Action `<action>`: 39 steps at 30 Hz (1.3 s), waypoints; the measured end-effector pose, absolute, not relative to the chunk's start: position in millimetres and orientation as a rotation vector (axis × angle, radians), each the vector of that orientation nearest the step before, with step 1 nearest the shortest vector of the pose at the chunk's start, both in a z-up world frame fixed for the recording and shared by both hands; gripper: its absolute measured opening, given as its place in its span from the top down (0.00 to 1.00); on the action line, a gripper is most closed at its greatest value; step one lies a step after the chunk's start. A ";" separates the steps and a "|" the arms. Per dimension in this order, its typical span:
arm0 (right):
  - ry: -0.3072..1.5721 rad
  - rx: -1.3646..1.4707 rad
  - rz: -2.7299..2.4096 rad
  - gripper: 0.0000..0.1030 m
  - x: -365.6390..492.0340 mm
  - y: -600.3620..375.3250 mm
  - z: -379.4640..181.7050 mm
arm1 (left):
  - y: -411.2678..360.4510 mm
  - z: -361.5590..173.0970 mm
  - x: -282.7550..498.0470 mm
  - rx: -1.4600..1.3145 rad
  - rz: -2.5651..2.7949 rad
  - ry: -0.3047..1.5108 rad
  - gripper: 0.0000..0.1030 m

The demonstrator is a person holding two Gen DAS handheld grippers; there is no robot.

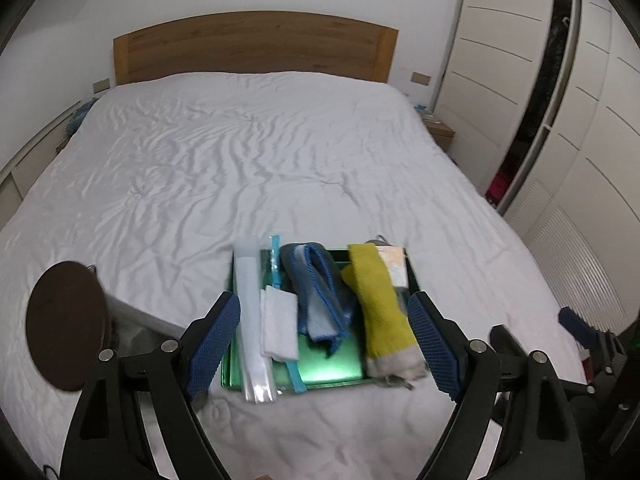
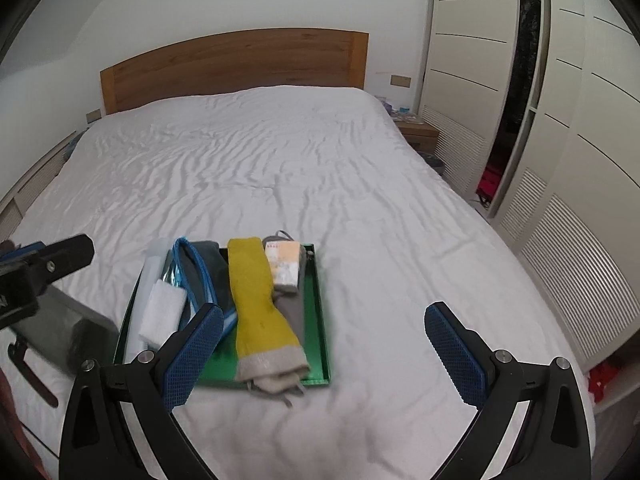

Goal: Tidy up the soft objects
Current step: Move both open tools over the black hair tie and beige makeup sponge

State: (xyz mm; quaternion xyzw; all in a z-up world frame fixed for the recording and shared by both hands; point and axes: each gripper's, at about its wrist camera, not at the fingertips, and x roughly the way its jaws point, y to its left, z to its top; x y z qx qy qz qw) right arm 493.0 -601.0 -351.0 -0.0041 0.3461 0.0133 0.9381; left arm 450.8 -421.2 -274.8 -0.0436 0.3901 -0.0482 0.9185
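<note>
Hovering above the green tray, both grippers spread and empty.
The yellow sock lies lengthwise just inside the left gripper; the right gripper sits beside the tray.

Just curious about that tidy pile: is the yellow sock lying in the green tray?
Yes, the yellow sock lies lengthwise in the green tray, its grey cuff overhanging the near rim.

A shallow green metal tray lies on the white-quilted bed, holding a mustard-yellow knitted sock with a beige cuff, a folded white cloth and a small orange-printed packet. The right gripper hangs above, fingers spread wide and empty.
</note>
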 end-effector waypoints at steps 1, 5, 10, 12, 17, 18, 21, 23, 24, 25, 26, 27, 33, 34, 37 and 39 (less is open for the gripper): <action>0.709 -0.012 0.027 0.00 486.7 -599.0 -349.0 | -420.9 -272.1 446.2 -0.094 -0.107 0.802 0.21; 0.721 -0.023 0.032 0.00 458.7 -593.0 -341.1 | -415.7 -261.8 422.7 -0.107 -0.141 0.804 0.21; 0.741 -0.052 0.053 0.00 413.3 -572.6 -333.6 | -395.3 -257.1 381.0 -0.105 -0.175 0.818 0.21; 0.751 -0.066 0.073 0.00 391.7 -556.8 -331.6 | -375.6 -259.6 356.5 -0.098 -0.184 0.829 0.21; 0.788 -0.077 0.148 0.00 332.0 -499.0 -331.5 | -313.8 -273.6 296.9 -0.028 -0.167 0.882 0.21; 0.802 -0.070 0.169 0.00 320.2 -485.2 -332.3 | -297.7 -277.8 285.2 -0.020 -0.165 0.902 0.21; 0.838 -0.045 0.225 0.00 282.8 -438.5 -338.1 | -242.1 -295.0 246.4 0.047 -0.120 0.940 0.21; 0.867 -0.022 0.257 0.00 261.6 -411.1 -345.5 | -199.0 -310.4 221.6 0.074 -0.079 0.980 0.21; 0.884 -0.015 0.276 0.00 251.2 -396.4 -350.3 | -179.0 -318.7 211.3 0.080 -0.056 1.002 0.21; 0.901 -0.018 0.298 0.00 237.2 -375.9 -356.9 | -155.4 -329.4 199.5 0.089 -0.030 1.025 0.21; 0.915 -0.017 0.311 0.00 230.6 -363.7 -362.2 | -138.9 -339.2 190.1 0.101 -0.010 1.045 0.21; 0.940 -0.012 0.334 0.00 220.9 -346.6 -370.8 | -117.8 -352.6 180.2 0.111 0.019 1.076 0.21; 1.022 -0.027 0.423 0.00 196.4 -267.2 -418.8 | -49.8 -412.9 154.1 0.089 0.095 1.170 0.21; 1.035 -0.036 0.432 0.00 194.1 -254.1 -428.1 | -45.4 -419.8 152.2 0.079 0.095 1.177 0.21; 1.047 -0.045 0.448 0.00 202.3 -233.9 -447.9 | -35.5 -439.9 153.9 0.063 0.086 1.188 0.21; 1.053 -0.066 0.452 0.00 203.9 -222.5 -458.7 | -28.1 -452.3 152.6 0.041 0.073 1.195 0.21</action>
